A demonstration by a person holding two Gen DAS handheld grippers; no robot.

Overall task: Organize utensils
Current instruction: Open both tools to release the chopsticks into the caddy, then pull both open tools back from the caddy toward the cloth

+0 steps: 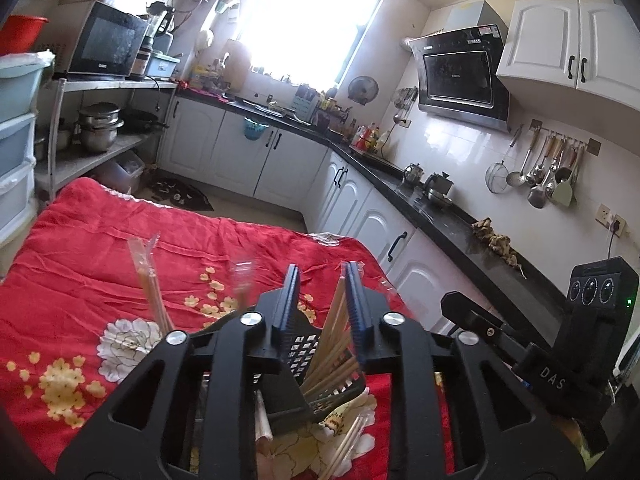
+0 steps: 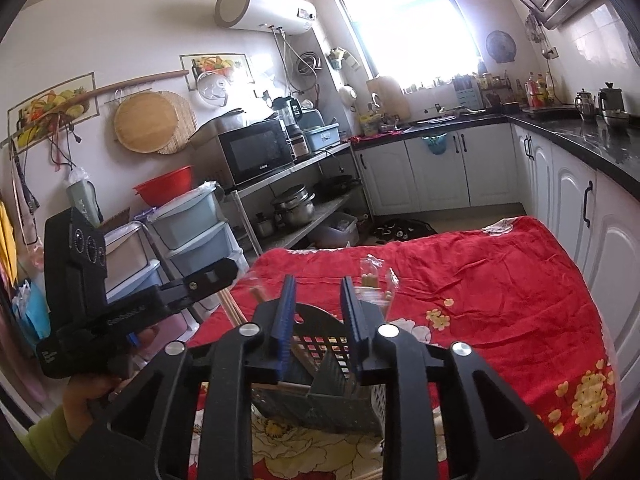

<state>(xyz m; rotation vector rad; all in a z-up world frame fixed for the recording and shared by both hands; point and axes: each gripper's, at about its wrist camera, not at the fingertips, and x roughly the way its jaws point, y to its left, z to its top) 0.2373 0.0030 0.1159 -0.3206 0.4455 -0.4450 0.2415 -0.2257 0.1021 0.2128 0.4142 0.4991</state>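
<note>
A: Standing upright on the red floral cloth-covered desk [image 1: 92, 264]: a dark perforated plastic utensil caddy [image 2: 320, 380], placed close below both cameras, probably so each gripper can drop things in from above.

B: And inside the caddy?

A: Pale wooden chopsticks [image 1: 332, 344] fanned out of one compartment, leaning outward since nothing bunches them. Clear-wrapped chopstick pairs [image 1: 148, 280] poking up on the caddy's far-left side, a few loose ones [image 1: 348, 440] lying on the cloth just in front of it.

B: Left gripper [image 1: 322, 276]?

A: Released, fingers parted above the caddy with the chopstick tips rising between them; touching or not, cannot tell.

B: Right gripper [image 2: 318, 288]?

A: Also released and empty, straddling the caddy's rim, likely poised to pick or steady.
</note>
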